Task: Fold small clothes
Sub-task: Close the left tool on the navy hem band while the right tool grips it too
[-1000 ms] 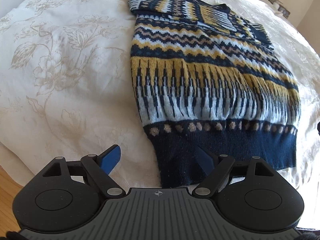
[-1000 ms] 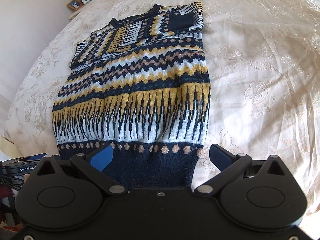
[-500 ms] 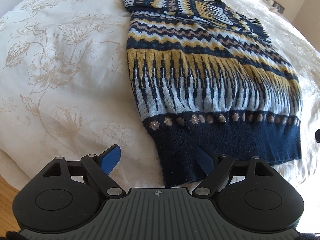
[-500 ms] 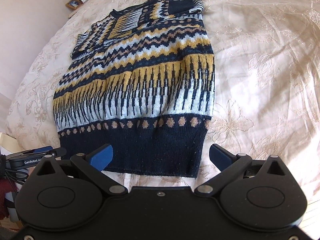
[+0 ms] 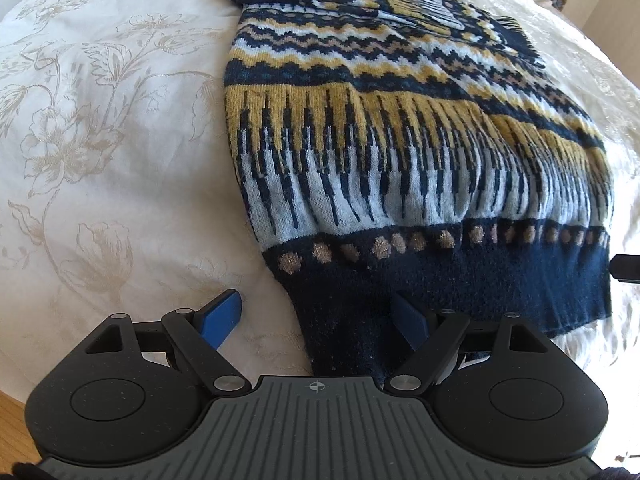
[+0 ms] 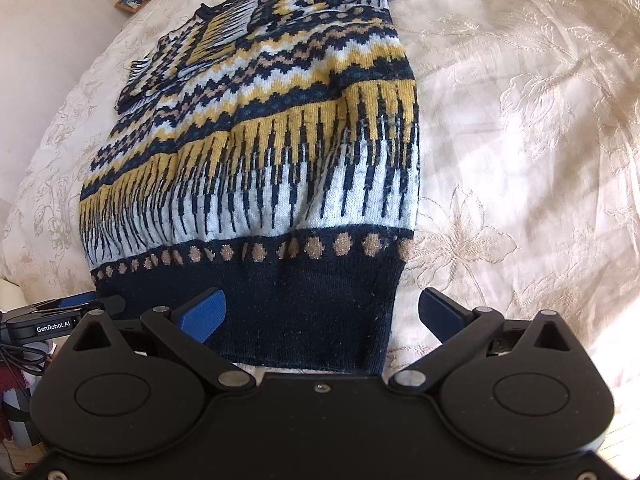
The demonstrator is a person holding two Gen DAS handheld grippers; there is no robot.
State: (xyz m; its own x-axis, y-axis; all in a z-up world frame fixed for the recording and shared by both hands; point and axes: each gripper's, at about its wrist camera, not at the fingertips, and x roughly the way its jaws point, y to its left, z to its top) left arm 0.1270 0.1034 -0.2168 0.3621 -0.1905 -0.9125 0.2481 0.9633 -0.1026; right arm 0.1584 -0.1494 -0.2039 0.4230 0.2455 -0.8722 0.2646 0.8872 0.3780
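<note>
The sweater [image 5: 400, 152] lay flat on the cream flowered bedspread [image 5: 112, 152], its long axis running away from both cameras: the dark blue hem nearest, the neckline at the far end. The left gripper [image 5: 316, 316] had its fingers spread wide astride the hem's left corner, one over the bedspread, one over the knit. The right gripper [image 6: 320, 312] was likewise spread, straddling the hem's right corner, gripping nothing.

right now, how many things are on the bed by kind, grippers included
patterned knit sweater: 1
floral bedspread: 1
grippers: 2, left gripper and right gripper, both with jaws open at the sweater's navy hem
total: 4
</note>
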